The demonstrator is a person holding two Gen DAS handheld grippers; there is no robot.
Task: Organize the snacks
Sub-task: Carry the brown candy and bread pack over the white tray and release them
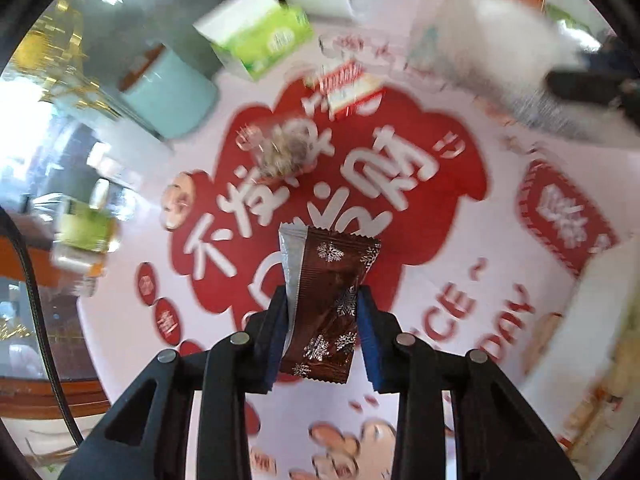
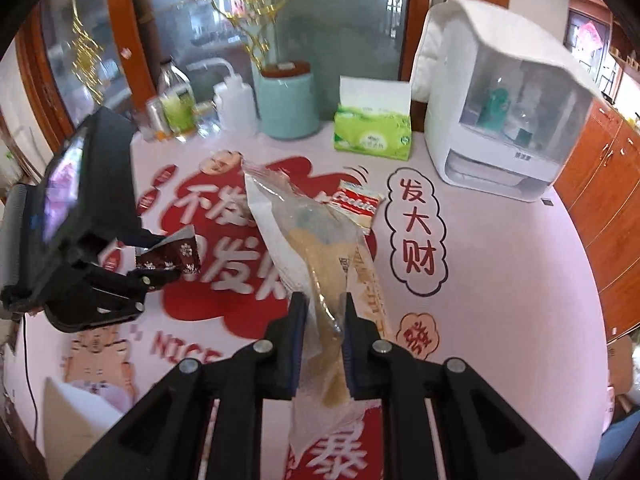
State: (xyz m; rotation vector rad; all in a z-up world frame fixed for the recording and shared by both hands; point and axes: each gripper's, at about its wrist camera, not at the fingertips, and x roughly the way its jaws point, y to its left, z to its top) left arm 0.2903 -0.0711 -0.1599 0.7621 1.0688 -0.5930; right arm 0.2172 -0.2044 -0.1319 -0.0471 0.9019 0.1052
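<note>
So both tongs are loaded right now. The left tongs [image 1: 322,320] are clamped on a brown snowflake-print candy wrapper [image 1: 326,304], held up off the desk, with its silver crimped end sticking out past the pads. The right tongs [image 2: 323,336] are squeezed onto a clear bag of something tan and crumbly [image 2: 316,248], which is also lifted and runs long out in front of the fingers.

Progress-wise, I'd say it's somewhere in the middle. Two snacks are in the air, but I can't see any obvious bin or tray where they're meant to go, so nothing looks sorted yet. Still lying on the desk [image 2: 500,280] is a red-and-white cookie packet [image 2: 358,204], just behind the clear bag from the right view. The left view also shows a small clear packet with something brownish inside [image 1: 280,152] on the red print, too blurry to say more.

Around the back edge there's a green tissue pack [image 2: 374,134], a teal vase [image 2: 286,100], some bottles [image 2: 178,106] off to the left, and a big white appliance with a clear front [image 2: 504,104] on the right. Something white sits at the near left corner, can't tell what. The two tongs are pretty near each other, so I'd guess bumping them is the main risk, plus the long floppy bag dragging over the cookie packet.
</note>
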